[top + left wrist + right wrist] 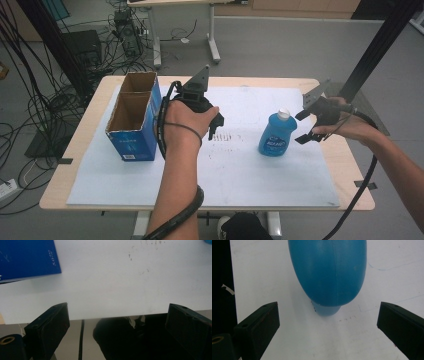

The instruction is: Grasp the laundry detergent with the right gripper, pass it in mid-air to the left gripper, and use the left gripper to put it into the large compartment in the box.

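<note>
Status at inspection: the blue bottle [277, 134] stands upright on the white sheet [240, 175] that covers the counter [80, 150], white cap up, untouched by either tool. All positions below are given from this bottle.

The right gripper [306, 126] sits just to the right of the bottle, level with its upper body, jaws spread wide and grasping nothing. In the right gripper view the bottle [328, 275] lies ahead of the two jaws and centred between their lines, with clear sheet showing on both sides of it; no pad touches it.

The left gripper [216, 126] hangs to the left of the bottle, between it and the open blue carton [134, 120], and well apart from the bottle. Its jaws are likewise released, with nothing between them but bare sheet in the left gripper view, where a corner of the carton [27, 258] appears.

Assessment: the work appears to be at its opening stage. The approach by the right hand looks nearly complete; the grasp itself is not yet made. Lifting and any placing, likely into the carton, whose two compartments look empty from above, remain outstanding.
</note>
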The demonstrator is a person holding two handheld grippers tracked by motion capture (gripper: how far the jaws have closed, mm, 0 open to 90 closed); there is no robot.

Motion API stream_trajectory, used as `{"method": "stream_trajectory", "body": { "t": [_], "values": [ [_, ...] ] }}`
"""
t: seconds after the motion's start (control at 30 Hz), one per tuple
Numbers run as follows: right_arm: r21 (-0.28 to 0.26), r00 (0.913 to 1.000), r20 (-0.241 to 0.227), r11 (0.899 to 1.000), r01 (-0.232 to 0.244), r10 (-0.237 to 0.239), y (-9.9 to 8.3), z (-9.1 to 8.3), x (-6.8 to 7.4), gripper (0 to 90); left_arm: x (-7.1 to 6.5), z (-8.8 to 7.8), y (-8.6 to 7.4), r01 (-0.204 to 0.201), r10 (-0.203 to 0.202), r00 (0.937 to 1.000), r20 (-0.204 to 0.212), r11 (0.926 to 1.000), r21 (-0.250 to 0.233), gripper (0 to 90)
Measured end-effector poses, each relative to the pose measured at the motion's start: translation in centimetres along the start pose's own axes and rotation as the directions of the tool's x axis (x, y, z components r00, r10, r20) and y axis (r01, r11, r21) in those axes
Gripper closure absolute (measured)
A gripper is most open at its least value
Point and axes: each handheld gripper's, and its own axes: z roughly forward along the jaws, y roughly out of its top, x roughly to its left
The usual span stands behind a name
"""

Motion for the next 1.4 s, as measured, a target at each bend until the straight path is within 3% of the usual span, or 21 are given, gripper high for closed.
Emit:
{"method": "stream_trajectory", "body": {
  "t": [0.4,0.6,0.77,0.97,1.0,1.03,1.2,1.4],
  "values": [
    [-0.091,1.0,0.0,0.996,0.008,-0.008,-1.3,2.1,0.1,4.0,-0.3,0.2,0.3,-0.008,0.008,1.0,-0.005,0.9999,0.015,5.6],
    [-0.104,1.0,0.008,0.995,0.002,-0.001,-1.6,2.7,0.1,4.0,-0.2,0.1,0.3,-0.005,0.005,1.0,-0.007,0.9999,0.012,5.6],
    [-0.158,1.0,0.004,0.987,-0.006,0.007,-1.9,3.2,0.1,3.8,-0.1,0.1,0.2,-0.003,0.003,1.0,-0.006,1.0,0.009,5.6],
    [-0.155,0.9999,0.01,0.988,-0.006,0.008,-2.1,3.7,0.2,3.8,0.0,0.1,0.2,-0.004,0.004,1.0,-0.005,1.0,0.008,5.5],
    [-0.203,1.0,0.002,0.979,0.001,-0.001,-2.3,3.7,0.2,3.1,-0.1,0.1,0.2,-0.004,0.004,1.0,-0.006,1.0,0.008,5.6],
    [-0.216,1.0,-0.004,0.976,-0.009,0.008,-2.4,3.8,0.2,2.7,-0.1,0.1,0.2,-0.008,0.008,1.0,-0.006,0.9999,0.01,5.5],
    [-0.205,0.9998,-0.008,0.979,-0.019,0.018,-2.6,4.6,0.3,3.1,-0.3,0.2,0.3,-0.01,0.01,0.9999,-0.007,0.9999,0.01,5.5],
    [-0.262,0.9997,-0.022,0.965,-0.019,0.014,-2.7,5.2,0.4,2.6,-0.4,0.2,0.3,-0.013,0.013,0.9999,-0.008,0.9999,0.011,5.5]
  ]
}}
